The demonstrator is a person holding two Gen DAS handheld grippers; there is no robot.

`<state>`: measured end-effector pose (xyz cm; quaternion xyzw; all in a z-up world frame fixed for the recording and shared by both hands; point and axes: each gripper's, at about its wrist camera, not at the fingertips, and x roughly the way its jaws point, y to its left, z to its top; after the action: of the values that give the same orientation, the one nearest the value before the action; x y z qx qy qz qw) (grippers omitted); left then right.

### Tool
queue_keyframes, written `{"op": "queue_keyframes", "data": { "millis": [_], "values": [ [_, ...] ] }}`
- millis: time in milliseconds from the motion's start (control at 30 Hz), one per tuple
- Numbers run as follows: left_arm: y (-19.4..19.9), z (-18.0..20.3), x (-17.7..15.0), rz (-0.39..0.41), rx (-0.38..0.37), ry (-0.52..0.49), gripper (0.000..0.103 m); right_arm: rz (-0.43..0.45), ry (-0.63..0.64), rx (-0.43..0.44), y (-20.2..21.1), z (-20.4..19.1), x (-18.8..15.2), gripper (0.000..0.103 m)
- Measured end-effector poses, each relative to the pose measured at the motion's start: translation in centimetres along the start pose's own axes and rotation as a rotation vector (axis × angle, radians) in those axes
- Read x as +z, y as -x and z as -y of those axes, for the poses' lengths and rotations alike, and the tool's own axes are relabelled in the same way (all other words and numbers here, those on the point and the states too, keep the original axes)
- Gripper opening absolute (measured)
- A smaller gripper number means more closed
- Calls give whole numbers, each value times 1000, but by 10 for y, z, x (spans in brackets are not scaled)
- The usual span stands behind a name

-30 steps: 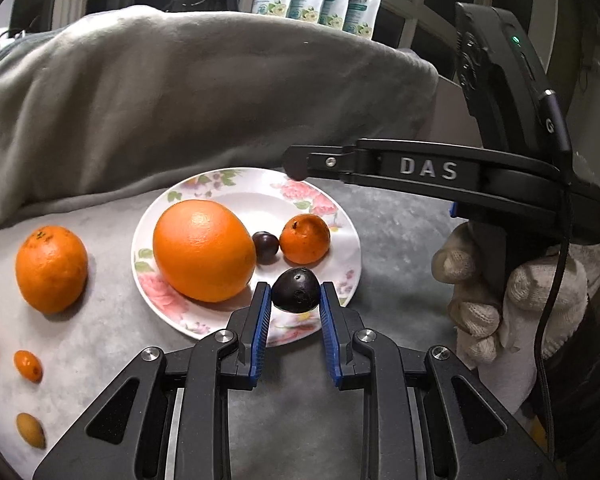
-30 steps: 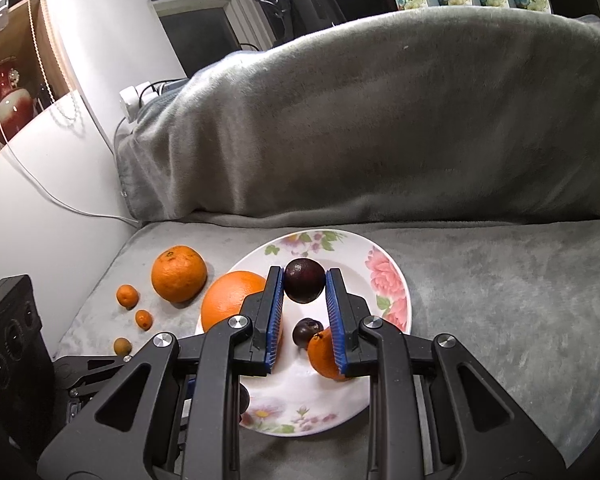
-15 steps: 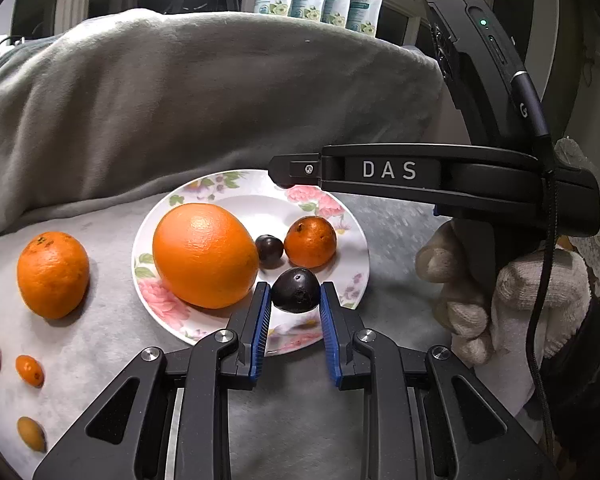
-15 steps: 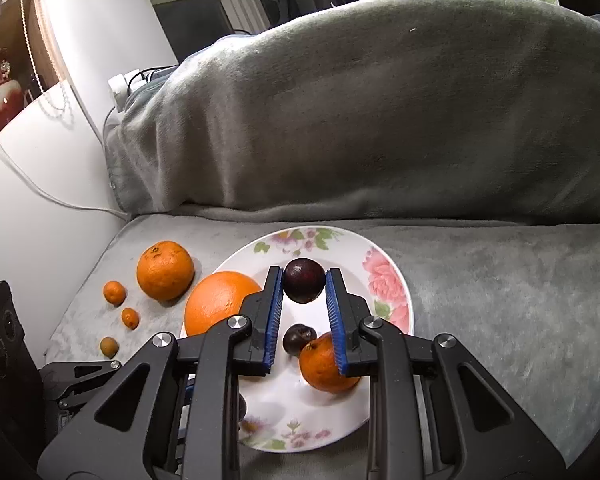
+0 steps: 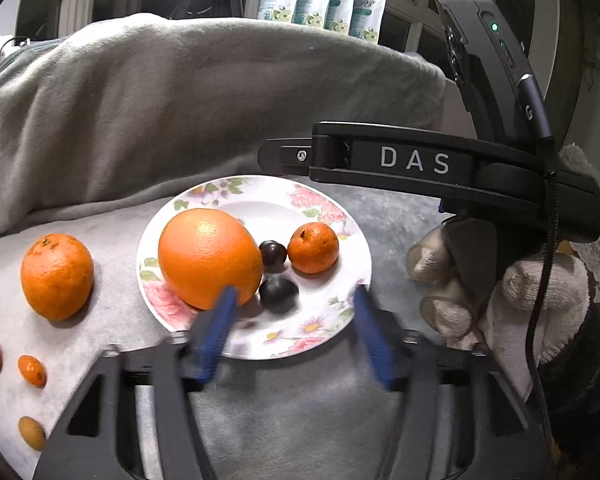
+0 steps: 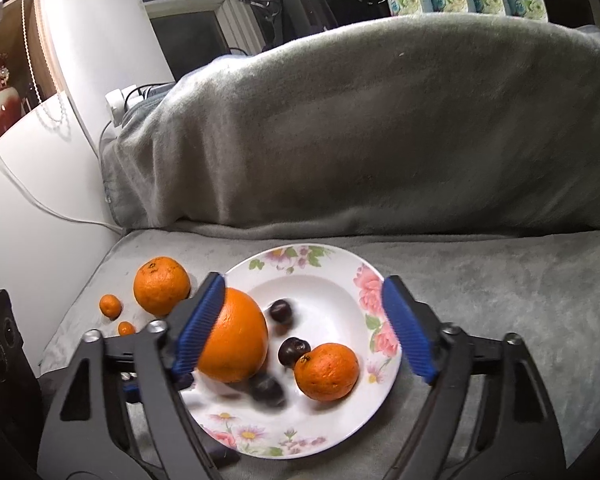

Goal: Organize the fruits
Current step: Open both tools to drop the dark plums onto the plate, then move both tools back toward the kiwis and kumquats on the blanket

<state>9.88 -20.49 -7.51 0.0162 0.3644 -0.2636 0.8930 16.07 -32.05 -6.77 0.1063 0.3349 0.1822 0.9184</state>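
A floral plate (image 5: 328, 216) (image 6: 332, 264) sits on the grey couch seat. It holds a large orange (image 5: 208, 258) (image 6: 236, 340), a small mandarin (image 5: 313, 248) (image 6: 326, 372) and three dark plums: one (image 5: 278, 294) (image 6: 266, 390) blurred at the front, one (image 5: 273, 251) (image 6: 294, 352) beside the mandarin, one (image 6: 281, 312) blurred behind the orange. My left gripper (image 5: 292, 332) is open just in front of the plate. My right gripper (image 6: 304, 324) is open above the plate, and its body shows in the left wrist view (image 5: 420, 160).
Left of the plate lie a medium orange (image 5: 56, 276) (image 6: 162, 285) and several tiny citrus fruits (image 5: 31, 370) (image 6: 110, 306). A grey blanket-covered backrest (image 6: 380, 128) rises behind. A white wall (image 6: 40, 200) and cable border the left. A gloved hand (image 5: 500, 300) is at the right.
Both grippers opened and let go of their plums, which dropped onto the plate and are still blurred. Both grippers pulled back slightly.
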Motion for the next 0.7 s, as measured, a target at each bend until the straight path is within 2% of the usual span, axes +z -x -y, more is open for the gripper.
{"op": "queue_keyframes", "data": {
  "millis": [167, 700],
  "values": [
    [5, -3, 1, 11, 9, 16, 77, 26, -21, -15, 4, 3, 2, 97],
    [21, 0, 4, 42, 41, -1, 80, 32, -16, -49, 9, 0, 5, 98]
  ]
}}
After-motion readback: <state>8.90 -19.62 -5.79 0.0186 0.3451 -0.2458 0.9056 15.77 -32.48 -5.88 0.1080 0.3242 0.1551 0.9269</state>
